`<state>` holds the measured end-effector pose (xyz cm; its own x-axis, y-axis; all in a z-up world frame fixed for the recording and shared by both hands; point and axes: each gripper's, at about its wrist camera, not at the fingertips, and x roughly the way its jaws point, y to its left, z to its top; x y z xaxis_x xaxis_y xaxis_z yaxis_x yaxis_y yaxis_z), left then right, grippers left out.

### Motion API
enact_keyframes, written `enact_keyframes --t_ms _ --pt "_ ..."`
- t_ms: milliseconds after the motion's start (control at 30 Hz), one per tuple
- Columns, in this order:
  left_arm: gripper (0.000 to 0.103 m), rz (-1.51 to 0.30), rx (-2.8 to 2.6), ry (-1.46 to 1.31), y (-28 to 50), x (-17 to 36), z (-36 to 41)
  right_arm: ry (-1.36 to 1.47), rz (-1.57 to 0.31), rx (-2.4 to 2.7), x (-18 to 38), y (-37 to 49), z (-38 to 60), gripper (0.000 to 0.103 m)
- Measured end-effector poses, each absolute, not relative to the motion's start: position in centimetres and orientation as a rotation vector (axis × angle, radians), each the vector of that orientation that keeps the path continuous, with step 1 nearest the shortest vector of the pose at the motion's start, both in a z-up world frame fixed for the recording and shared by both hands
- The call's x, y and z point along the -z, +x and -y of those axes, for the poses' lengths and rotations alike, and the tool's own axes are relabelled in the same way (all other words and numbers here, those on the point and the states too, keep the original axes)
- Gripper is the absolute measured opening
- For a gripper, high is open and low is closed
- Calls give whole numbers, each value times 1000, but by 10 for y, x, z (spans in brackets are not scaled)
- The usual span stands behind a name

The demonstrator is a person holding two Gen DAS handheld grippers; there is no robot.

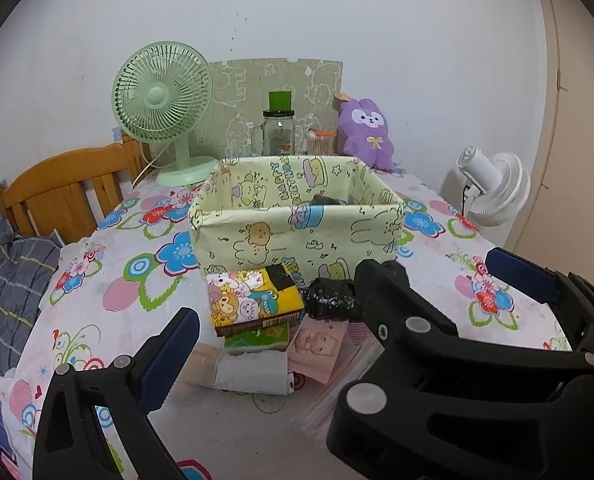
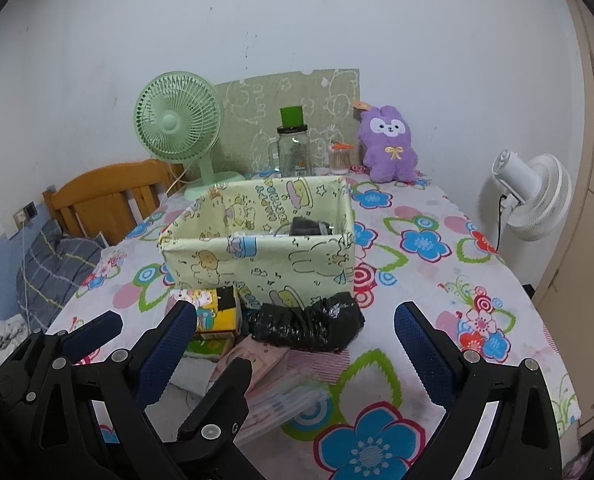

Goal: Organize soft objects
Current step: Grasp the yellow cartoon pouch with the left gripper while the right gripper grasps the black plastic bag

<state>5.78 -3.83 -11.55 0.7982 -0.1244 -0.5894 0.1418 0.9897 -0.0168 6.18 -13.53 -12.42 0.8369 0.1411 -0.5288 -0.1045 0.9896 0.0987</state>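
Note:
A pale yellow cartoon-print fabric basket [image 1: 297, 236] [image 2: 257, 256] stands mid-table with a dark item [image 1: 329, 200] inside. In front of it lie a yellow cartoon box [image 1: 253, 296] on a green packet [image 1: 257, 336], a crumpled black plastic bag [image 1: 333, 300] [image 2: 305, 324], a pink bear-print pack [image 1: 317, 344], a grey rolled cloth [image 1: 253, 372] and a clear pouch [image 2: 281, 400]. A purple plush [image 1: 367, 132] [image 2: 389, 148] sits at the back. My left gripper [image 1: 297, 320] is open just short of the pile. Open too, my right gripper [image 2: 295, 312] frames the black bag; its left finger overlaps the left gripper's span.
At the back stand a green desk fan [image 1: 163, 96], a glass jar with a green lid [image 1: 279, 128] and a cotton-swab tub [image 1: 321, 142]. A white fan [image 2: 533, 196] is off the table's right edge. A wooden headboard [image 1: 65, 188] and plaid pillow [image 1: 13, 272] lie left.

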Motion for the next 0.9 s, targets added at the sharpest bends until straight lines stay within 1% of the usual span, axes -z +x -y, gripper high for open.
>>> enact_keyframes --t_ms 67,133,500,900 --pt "100 -648 143 28 61 120 37 65 -578 -126 128 65 135 100" --pt "95 -661 136 23 65 124 35 68 -591 -125 132 67 134 100" --pt "94 -736 90 11 91 146 24 80 -647 -127 149 87 133 100" --pt "94 -761 56 37 114 156 22 95 -699 -116 162 110 135 98"
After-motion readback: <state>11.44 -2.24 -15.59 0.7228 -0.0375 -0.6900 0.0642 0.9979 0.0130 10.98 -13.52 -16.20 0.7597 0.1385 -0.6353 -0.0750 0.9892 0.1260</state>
